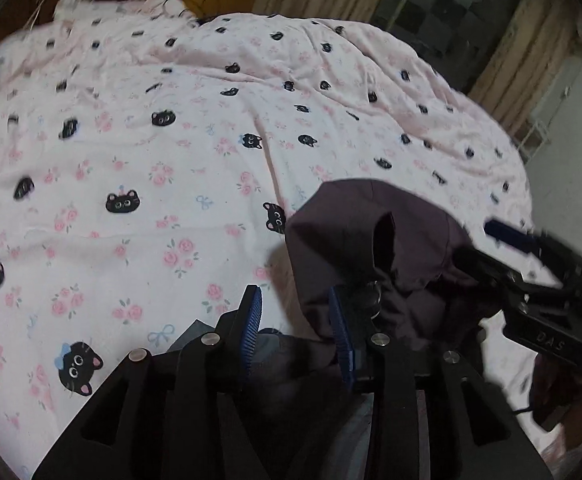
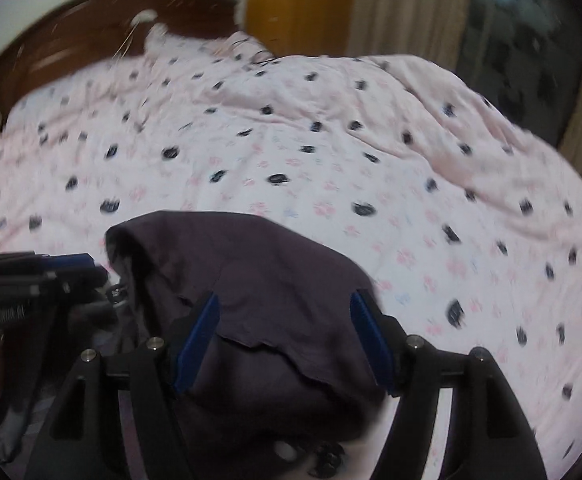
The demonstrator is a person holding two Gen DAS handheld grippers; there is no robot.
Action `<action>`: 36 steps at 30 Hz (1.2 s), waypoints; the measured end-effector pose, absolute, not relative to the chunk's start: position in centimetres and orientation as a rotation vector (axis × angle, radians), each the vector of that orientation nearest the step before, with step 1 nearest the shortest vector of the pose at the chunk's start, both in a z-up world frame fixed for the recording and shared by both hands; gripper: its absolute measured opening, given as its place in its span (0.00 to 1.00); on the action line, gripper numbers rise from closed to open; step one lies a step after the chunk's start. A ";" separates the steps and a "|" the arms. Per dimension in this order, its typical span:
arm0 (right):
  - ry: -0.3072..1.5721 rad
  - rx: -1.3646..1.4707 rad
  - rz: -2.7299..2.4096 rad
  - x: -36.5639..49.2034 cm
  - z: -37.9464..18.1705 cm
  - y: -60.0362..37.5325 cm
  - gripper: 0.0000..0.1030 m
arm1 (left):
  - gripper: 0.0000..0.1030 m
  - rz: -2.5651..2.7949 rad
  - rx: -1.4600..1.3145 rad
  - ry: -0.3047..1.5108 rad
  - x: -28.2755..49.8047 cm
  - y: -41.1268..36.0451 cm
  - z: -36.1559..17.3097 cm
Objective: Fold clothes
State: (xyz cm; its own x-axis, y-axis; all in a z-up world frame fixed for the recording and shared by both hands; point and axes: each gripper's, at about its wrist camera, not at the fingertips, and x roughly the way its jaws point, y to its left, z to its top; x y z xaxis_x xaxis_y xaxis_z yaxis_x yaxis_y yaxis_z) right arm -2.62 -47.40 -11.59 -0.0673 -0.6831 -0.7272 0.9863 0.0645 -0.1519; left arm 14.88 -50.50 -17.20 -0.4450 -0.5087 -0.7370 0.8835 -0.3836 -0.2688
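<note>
One dark purple garment point(image 2: 251, 280) lies bunched at the near edge of the bed point(image 2: 371, 160), and it is the only piece of clothing I can pick out for folding. It sits in a heap rather than flat, probably because it has yet to be spread out or is mid-fold; a raw edge of the cloth runs across it between the right tool's fingers.

The right gripper point(image 2: 285, 340) hangs directly over that heap with its jaws spread wide, straddling the cloth and pinching nothing. That looks like a line-up for taking hold of the fabric edge.

The left gripper point(image 1: 295, 336) sits at the left side of the same garment. Its jaws are also apart; the right-hand blue pad point(image 1: 341, 344) is against the cloth, the other is over bare sheet, so it grips nothing. Both tools meet at the garment, likely to lift two points together.

Counted: one garment, two grippers, four blue pads, one bed. The bed carries a pink sheet point(image 1: 171, 160) printed with black cat faces and roses, and has a dark wooden headboard point(image 2: 91, 20) at the far edge.
</note>
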 end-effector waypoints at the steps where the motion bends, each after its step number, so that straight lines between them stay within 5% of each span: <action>1: 0.790 0.497 -1.460 -1.7 -11.9 -47.8 0.68 | 0.31 -1.934 0.716 0.805 14.6 -50.3 -17.6; 10: 1.019 0.382 -1.374 4.5 -15.3 -52.4 0.68 | 0.32 -1.887 0.744 0.985 16.4 -51.3 -20.8; 26: 1.261 0.288 -1.474 6.6 -20.0 -57.5 0.76 | 0.32 -1.887 0.756 1.030 18.1 -50.8 -21.6; 33: 1.086 0.180 -1.860 3.9 -16.0 -60.1 0.77 | 0.32 -1.875 0.748 1.042 19.4 -50.7 -21.8; 36: 1.039 0.157 -1.902 3.6 -14.7 -59.8 0.86 | 0.32 -1.869 0.748 1.049 19.7 -50.8 -21.9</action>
State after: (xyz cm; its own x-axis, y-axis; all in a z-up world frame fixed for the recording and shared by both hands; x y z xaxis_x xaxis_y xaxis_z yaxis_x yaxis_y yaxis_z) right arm 3.55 -59.78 -14.66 -0.5579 -0.6674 -0.4932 0.7756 -0.2079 -0.5960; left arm 19.71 -50.81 -21.90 -0.4649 -0.3802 -0.7996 0.8806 -0.2922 -0.3731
